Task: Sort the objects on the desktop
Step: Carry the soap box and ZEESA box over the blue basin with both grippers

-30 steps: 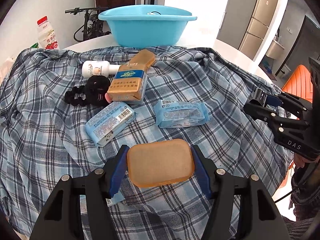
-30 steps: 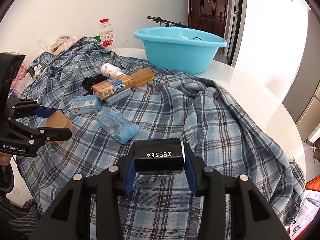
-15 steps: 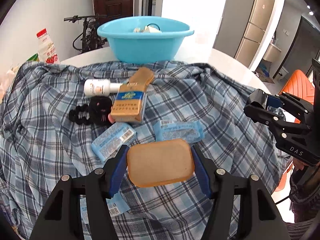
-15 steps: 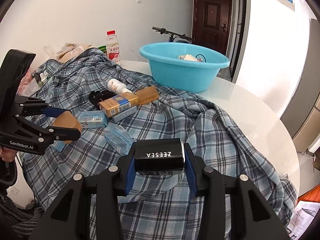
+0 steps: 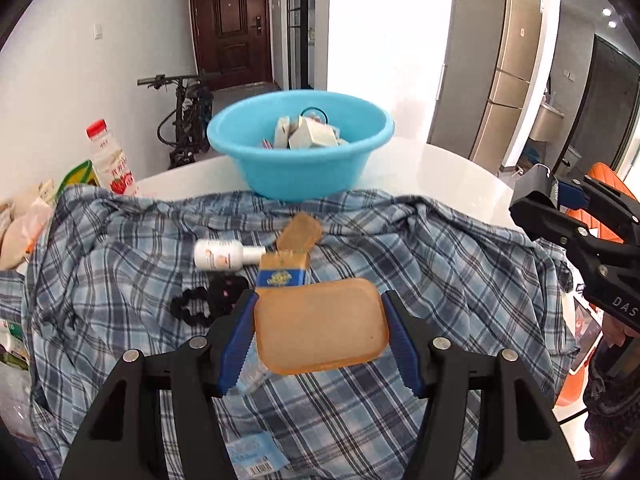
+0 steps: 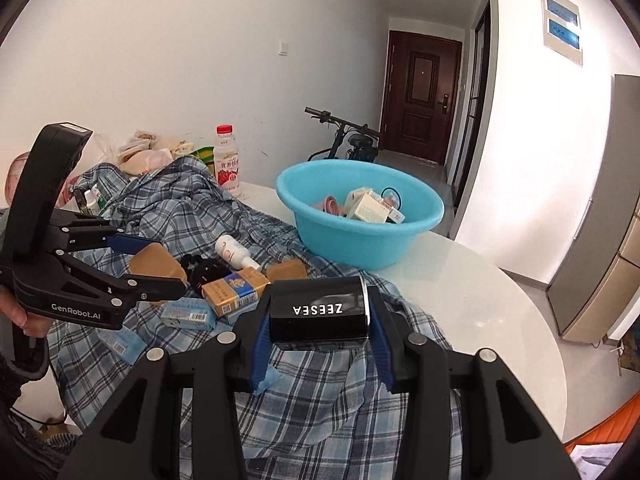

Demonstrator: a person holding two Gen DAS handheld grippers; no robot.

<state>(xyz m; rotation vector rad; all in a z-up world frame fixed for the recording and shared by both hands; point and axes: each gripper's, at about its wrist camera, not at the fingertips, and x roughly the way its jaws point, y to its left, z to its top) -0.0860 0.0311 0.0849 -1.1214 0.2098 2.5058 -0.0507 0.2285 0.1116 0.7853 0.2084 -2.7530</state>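
desktop objects are being gathered into the blue basin: a tan soap bar is clamped by the left gripper, a black zeesea box by the right gripper, both held clear above the plaid shirt, likely for dropping in.

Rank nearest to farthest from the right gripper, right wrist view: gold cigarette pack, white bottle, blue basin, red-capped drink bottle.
From the right gripper, which holds a black ZEESEA box:
1. Gold cigarette pack, on the plaid cloth just left of the jaws.
2. White bottle, lying on the cloth beyond the pack.
3. Blue basin, on the white table ahead.
4. Red-capped drink bottle, upright at the back left by the wall.
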